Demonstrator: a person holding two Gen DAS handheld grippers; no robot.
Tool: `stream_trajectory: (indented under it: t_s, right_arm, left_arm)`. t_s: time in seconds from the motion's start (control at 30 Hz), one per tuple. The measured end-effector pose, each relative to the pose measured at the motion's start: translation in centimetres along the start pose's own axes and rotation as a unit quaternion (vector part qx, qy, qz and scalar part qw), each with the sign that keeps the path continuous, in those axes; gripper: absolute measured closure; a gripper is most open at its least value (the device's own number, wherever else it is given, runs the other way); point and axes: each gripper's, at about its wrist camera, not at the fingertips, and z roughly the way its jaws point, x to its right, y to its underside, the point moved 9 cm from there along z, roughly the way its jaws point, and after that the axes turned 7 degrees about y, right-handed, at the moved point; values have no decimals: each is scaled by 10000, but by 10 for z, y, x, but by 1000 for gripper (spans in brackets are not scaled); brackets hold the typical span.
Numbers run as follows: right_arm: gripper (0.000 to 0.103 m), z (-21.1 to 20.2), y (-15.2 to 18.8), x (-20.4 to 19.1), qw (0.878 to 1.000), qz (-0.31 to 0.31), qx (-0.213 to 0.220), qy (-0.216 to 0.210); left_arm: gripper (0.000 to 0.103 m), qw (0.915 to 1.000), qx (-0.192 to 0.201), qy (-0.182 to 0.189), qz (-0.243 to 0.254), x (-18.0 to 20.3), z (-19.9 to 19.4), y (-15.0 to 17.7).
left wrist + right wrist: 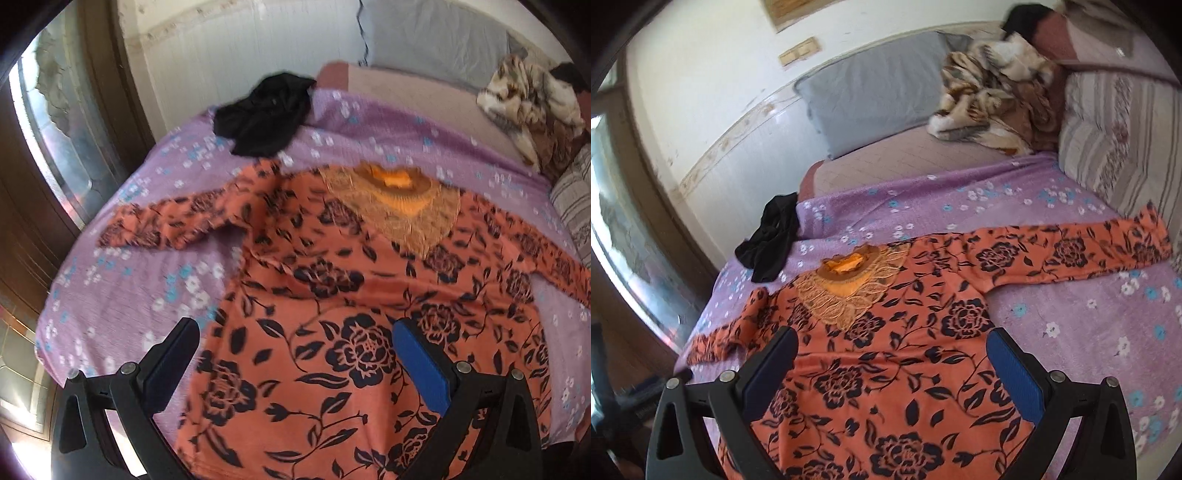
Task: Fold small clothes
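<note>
Orange floral top (332,302) is lying flat, sleeves spread, on the purple sheet (122,280), ready for folding. Left gripper (295,332) and right gripper (892,343) are hovering over it, fingers apart, gripping nothing.

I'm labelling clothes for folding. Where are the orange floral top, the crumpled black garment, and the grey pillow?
orange floral top (332,354): left wrist view, middle of its front.
crumpled black garment (264,112): left wrist view, its centre.
grey pillow (875,88): right wrist view, its face.
</note>
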Motion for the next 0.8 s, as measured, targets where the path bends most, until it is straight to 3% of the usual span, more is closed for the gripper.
stream_trajectory:
  t_s: [0.1, 0.13, 0.23, 0.3, 0.37, 0.47, 0.5, 0.53, 0.6, 0.8]
  right_arm:
    - [0, 40, -18, 92, 9899, 1401, -35, 195]
    - [2, 52, -20, 125, 9769, 2100, -261, 304]
    - [6, 65, -31, 202, 9200, 3891, -286, -377]
    - [10, 67, -47, 245, 9033, 4287, -31, -171]
    - [16, 65, -68, 279, 8908, 4533, 256, -194]
    - [25, 69, -84, 322, 8895, 4549, 373, 195]
    - [38, 72, -78, 332, 8858, 4615, 306, 366]
    - [58, 74, -77, 343, 8794, 4727, 279, 502]
    - [72, 77, -78, 356, 8737, 4803, 324, 699]
    - [72, 87, -102, 370, 8947, 4247, 551, 1270]
  left_arm:
    - [0, 9986, -482, 14, 195, 23, 61, 21]
    - [0, 9983, -517, 83, 266, 31, 74, 23]
    - [0, 9972, -268, 221, 659, 57, 95, 23]
    - [0, 9948, -337, 238, 936, 70, 106, 27]
    - [0, 9952, -296, 359, 864, 72, 106, 24]
    - [0, 9955, -423, 680, 514, 64, 110, 27]
    - [0, 9952, -430, 770, 434, 62, 110, 27]
    - [0, 9949, -434, 762, 490, 63, 111, 27]
    - [0, 9951, -446, 709, 534, 64, 111, 27]
    - [0, 9947, -573, 667, 539, 65, 117, 23]
